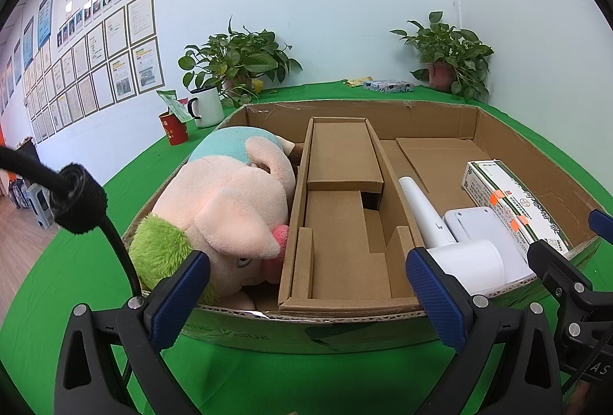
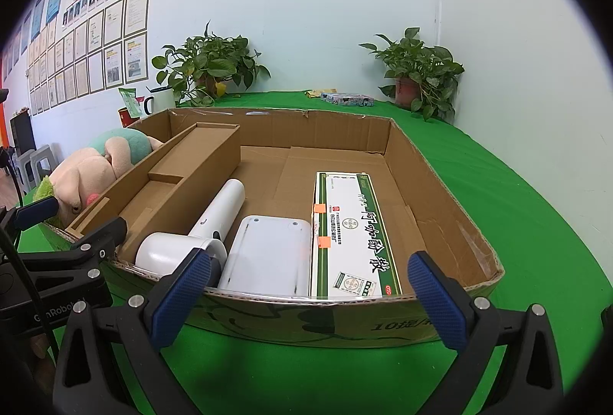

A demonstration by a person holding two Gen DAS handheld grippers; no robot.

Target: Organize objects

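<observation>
A shallow cardboard box [image 1: 345, 106] [image 2: 452, 200] lies on the green table. In its left part lies a pink plush pig [image 1: 230, 212] [image 2: 92, 173]. A cardboard insert [image 1: 341, 223] [image 2: 184, 177] divides the middle. To the right lie a white hair dryer [image 1: 452, 242] [image 2: 207, 223], a white flat device [image 1: 479, 225] [image 2: 268, 254] and a green-and-white medicine box [image 1: 513, 204] [image 2: 352, 235]. My left gripper [image 1: 306, 296] is open and empty before the box's near wall. My right gripper [image 2: 310, 296] is open and empty, also at the near wall.
Behind the box stand a white mug [image 1: 207, 106] [image 2: 163, 99], a red cup [image 1: 174, 127], two potted plants [image 1: 237, 62] [image 1: 448, 54] and a small flat packet [image 1: 387, 85] [image 2: 346, 97]. The green table [image 1: 76, 261] [image 2: 536, 185] surrounds the box.
</observation>
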